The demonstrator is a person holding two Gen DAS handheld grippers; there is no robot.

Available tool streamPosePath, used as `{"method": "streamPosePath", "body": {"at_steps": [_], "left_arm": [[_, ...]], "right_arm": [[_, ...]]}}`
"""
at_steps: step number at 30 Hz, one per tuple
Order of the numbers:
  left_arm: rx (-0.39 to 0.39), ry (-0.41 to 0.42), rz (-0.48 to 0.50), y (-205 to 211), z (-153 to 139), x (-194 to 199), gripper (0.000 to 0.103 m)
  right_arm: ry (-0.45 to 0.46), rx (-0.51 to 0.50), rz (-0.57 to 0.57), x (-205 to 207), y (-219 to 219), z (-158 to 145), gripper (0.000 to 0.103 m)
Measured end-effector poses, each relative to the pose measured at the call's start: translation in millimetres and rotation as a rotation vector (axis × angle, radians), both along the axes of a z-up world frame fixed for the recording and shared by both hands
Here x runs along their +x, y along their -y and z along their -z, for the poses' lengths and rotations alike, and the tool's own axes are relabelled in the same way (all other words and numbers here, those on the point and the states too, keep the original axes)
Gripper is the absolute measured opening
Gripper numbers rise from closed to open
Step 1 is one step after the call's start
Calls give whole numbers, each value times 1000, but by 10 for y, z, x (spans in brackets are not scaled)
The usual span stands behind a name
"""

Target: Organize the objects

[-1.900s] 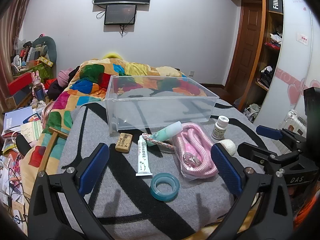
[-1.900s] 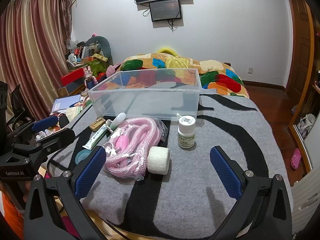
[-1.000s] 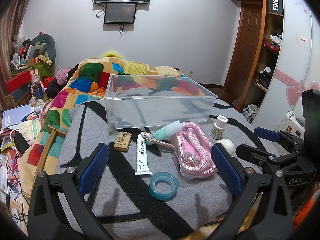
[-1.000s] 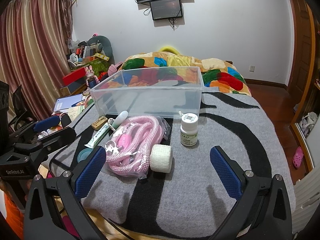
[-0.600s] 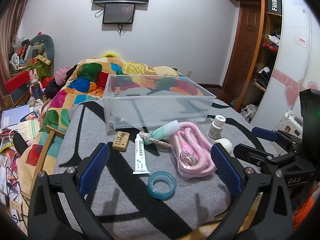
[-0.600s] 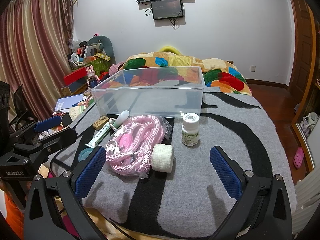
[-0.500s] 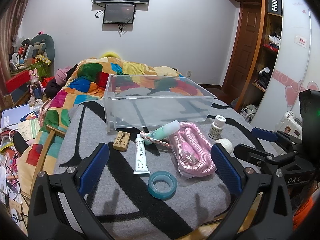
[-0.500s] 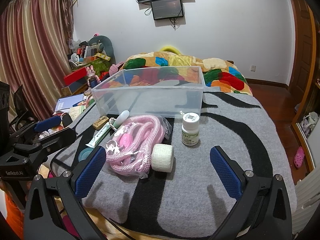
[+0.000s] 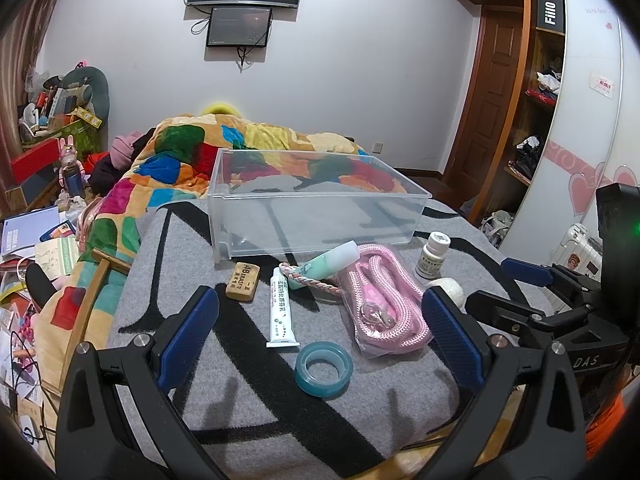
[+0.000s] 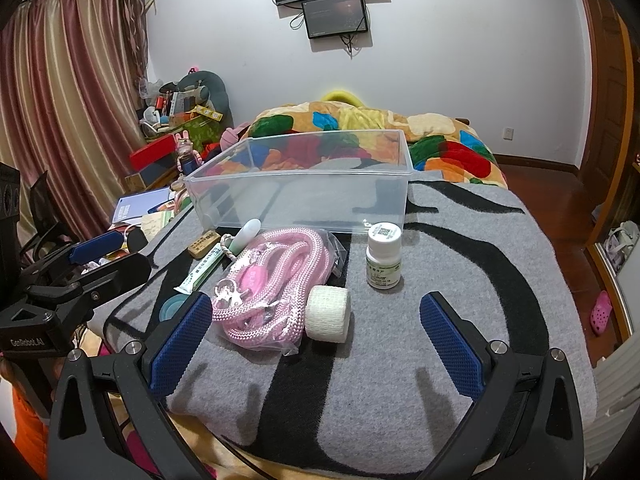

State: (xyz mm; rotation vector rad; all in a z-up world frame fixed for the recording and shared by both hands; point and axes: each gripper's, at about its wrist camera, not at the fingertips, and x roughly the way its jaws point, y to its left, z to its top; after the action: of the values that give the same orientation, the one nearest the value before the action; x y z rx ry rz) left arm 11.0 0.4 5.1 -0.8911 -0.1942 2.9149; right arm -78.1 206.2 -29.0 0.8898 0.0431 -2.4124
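Observation:
A clear plastic bin stands empty on a grey and black blanket. In front of it lie a tan eraser, a white tube, a mint green bottle, a teal tape ring, a bagged pink rope, a white pill bottle and a white gauze roll. My left gripper is open and empty, hovering near the tape ring. My right gripper is open and empty, near the gauze roll.
A colourful quilt covers the bed behind the bin. Clutter, books and boxes fill the floor at the left. A wooden stick leans at the blanket's left edge. A wardrobe and door stand at the right.
Both views have shifted only slightly; the objects have stayed in place and both grippers have stayed open.

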Motion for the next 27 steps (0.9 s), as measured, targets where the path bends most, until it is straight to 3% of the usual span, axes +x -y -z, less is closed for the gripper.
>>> {"method": "streamPosePath", "body": {"at_steps": [8,12,23,27], "left_arm": [[5,12,3,-11,17,-4,103],[11,38,3,7,51,-3,91],[54,142,29,41,338,57,84],[41,177,53,-60,453,-20,71]], "right_arm": [[-11,3,4,7,-2,3,102],[-2,7,1,-1,-10,21,92],[60,8,29,-82,-174,199,68],[98,0,19,-148,-161,271,61]]}}
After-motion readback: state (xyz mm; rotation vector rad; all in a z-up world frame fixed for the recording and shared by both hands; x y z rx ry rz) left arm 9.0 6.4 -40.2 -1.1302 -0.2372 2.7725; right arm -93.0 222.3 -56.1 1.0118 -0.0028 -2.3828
